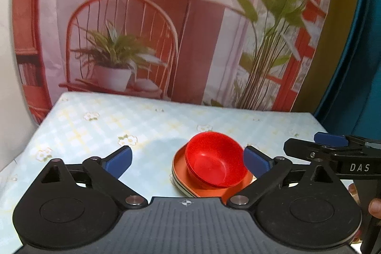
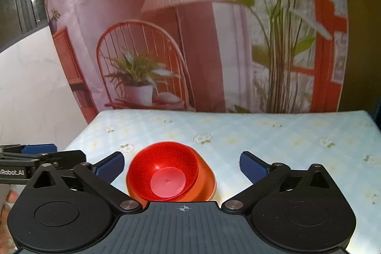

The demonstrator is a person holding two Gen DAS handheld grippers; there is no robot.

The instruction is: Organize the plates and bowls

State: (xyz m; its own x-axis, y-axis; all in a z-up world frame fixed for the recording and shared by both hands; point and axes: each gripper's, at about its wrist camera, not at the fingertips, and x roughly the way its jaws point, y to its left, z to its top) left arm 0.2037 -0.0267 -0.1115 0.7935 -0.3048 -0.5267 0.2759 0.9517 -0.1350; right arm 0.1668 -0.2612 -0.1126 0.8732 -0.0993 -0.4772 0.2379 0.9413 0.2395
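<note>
A red bowl [image 1: 215, 160] sits on a stack of plates [image 1: 183, 185] whose top one is orange, on the flowered tablecloth. In the right wrist view the same red bowl [image 2: 164, 170] rests on the orange plate [image 2: 207, 180]. My left gripper [image 1: 188, 161] stands wide open above and behind the stack, its blue pads clear of the bowl. My right gripper [image 2: 182, 164] is wide open too, with nothing pressed between its pads. The right gripper [image 1: 331, 149] shows at the right edge of the left wrist view, and the left gripper [image 2: 35, 158] shows at the left edge of the right wrist view.
The table [image 1: 107, 125] carries a pale blue checked cloth with flowers. Behind it hangs a printed backdrop [image 1: 166, 27] with a chair, lamp and plants. A white wall [image 2: 31, 92] lies to the left. A person's fingers [image 1: 376, 206] hold the right gripper's handle.
</note>
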